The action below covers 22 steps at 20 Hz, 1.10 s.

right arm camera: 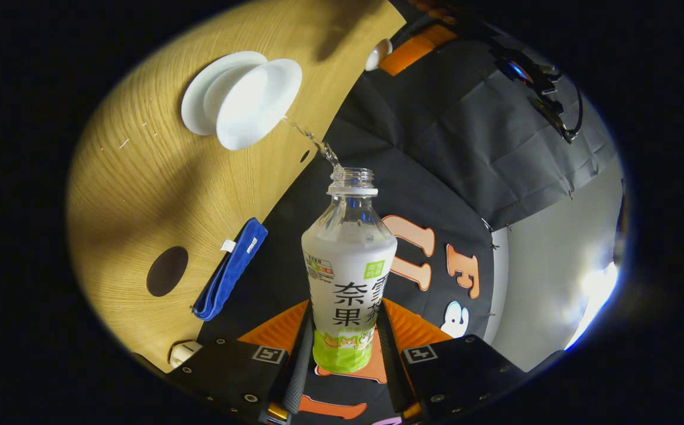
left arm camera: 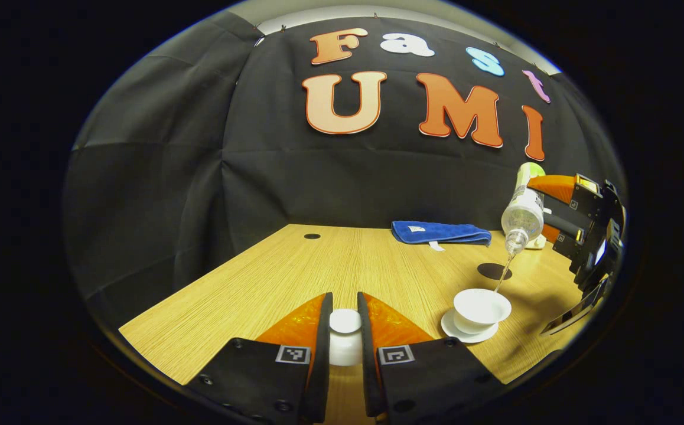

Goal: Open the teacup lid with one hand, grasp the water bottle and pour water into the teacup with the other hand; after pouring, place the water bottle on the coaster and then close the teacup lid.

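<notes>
In the left gripper view my left gripper (left arm camera: 345, 304) is shut on the white teacup lid (left arm camera: 345, 323), held low over the wooden table (left arm camera: 295, 277). To its right the open white teacup (left arm camera: 481, 307) stands on its saucer (left arm camera: 457, 335). Above the cup my right gripper (left arm camera: 541, 206) holds the water bottle (left arm camera: 522, 212) tipped mouth down, and a thin stream of water falls into the cup. In the right gripper view my right gripper (right arm camera: 347, 307) is shut on the uncapped bottle (right arm camera: 348, 265), whose mouth points at the teacup (right arm camera: 256, 103). The dark round coaster (left arm camera: 494, 271) lies just behind the cup.
A folded blue cloth (left arm camera: 441, 232) lies at the table's back edge. A small white object (left arm camera: 536, 242) sits behind the bottle. A small dark hole (left arm camera: 312, 236) marks the far left of the table. The booth's black wall stands behind the table.
</notes>
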Available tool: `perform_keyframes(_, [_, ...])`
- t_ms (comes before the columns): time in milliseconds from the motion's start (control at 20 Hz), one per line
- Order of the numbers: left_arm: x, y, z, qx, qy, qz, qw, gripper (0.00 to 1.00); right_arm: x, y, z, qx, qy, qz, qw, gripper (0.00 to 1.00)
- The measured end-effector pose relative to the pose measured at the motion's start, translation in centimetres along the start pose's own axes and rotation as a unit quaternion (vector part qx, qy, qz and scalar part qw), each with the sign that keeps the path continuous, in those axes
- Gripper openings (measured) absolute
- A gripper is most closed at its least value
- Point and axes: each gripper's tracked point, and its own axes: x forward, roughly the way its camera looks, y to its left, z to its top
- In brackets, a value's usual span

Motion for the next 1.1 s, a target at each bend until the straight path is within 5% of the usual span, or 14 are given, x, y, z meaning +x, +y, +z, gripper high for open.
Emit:
perform_keyframes(850, [0.3,-1.0,0.1,0.0,-0.008,-0.012,1.0,0.25,-0.1,-0.6,2.7,-0.05,-0.049,-0.029,0.997,0.54])
perform_keyframes(1100, [0.4,-1.1,0.0,-0.005,-0.011,-0.013,1.0,0.25,-0.3,0.9,3.7,0.0,-0.043,-0.006,0.999,0.58])
